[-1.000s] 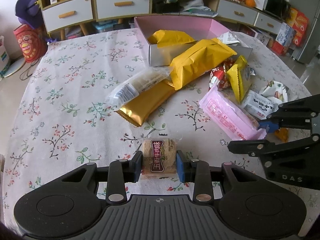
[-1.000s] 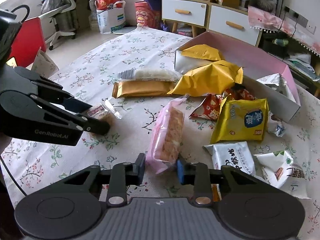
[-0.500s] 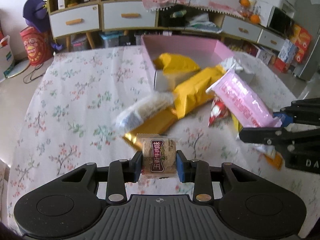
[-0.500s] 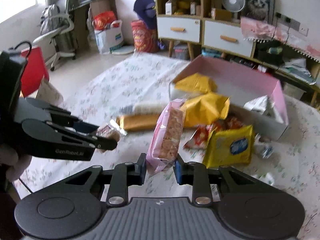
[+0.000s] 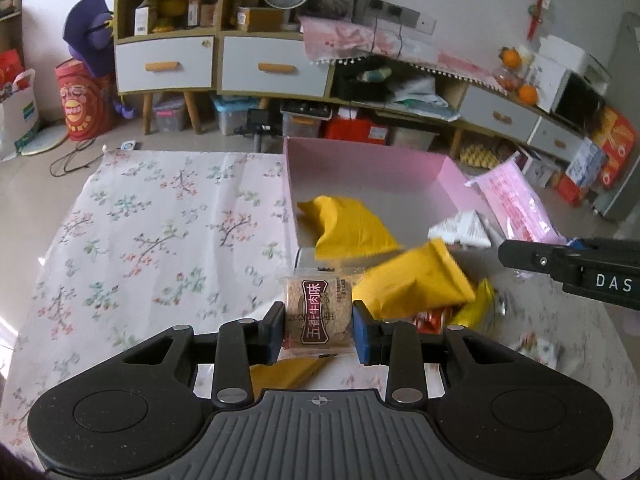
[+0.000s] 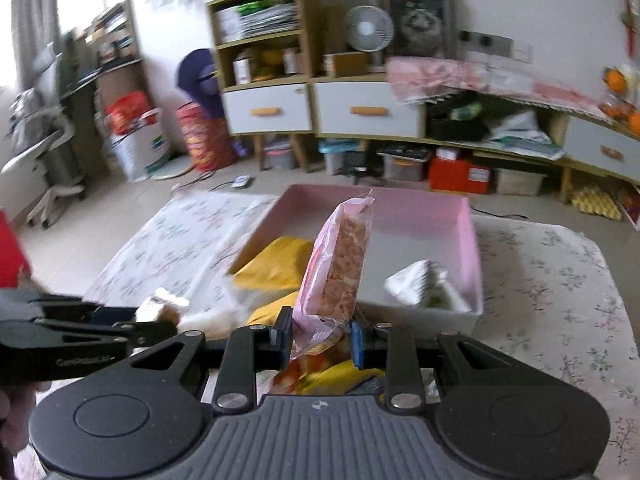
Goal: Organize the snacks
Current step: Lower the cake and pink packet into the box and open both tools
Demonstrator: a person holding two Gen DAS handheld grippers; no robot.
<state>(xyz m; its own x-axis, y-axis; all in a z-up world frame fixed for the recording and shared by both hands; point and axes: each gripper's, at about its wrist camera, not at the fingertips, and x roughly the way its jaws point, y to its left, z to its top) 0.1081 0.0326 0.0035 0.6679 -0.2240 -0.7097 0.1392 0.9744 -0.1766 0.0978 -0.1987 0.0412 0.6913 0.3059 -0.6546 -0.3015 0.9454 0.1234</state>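
Two tongs gripping: left tongs [image 5: 319, 326] hold square cracker packet [image 5: 319, 312]; right tongs [image 6: 320, 340] hold pink packet [image 6: 340, 264], long axis upright.

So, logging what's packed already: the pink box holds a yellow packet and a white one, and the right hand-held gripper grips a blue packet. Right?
Not quite: the packet in the right hand-held gripper is pink, as the right wrist view shows. The pink box does hold a yellow packet and a white one.

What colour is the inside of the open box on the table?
Pink walls, pale grey floor; the box shows best in the left wrist view.
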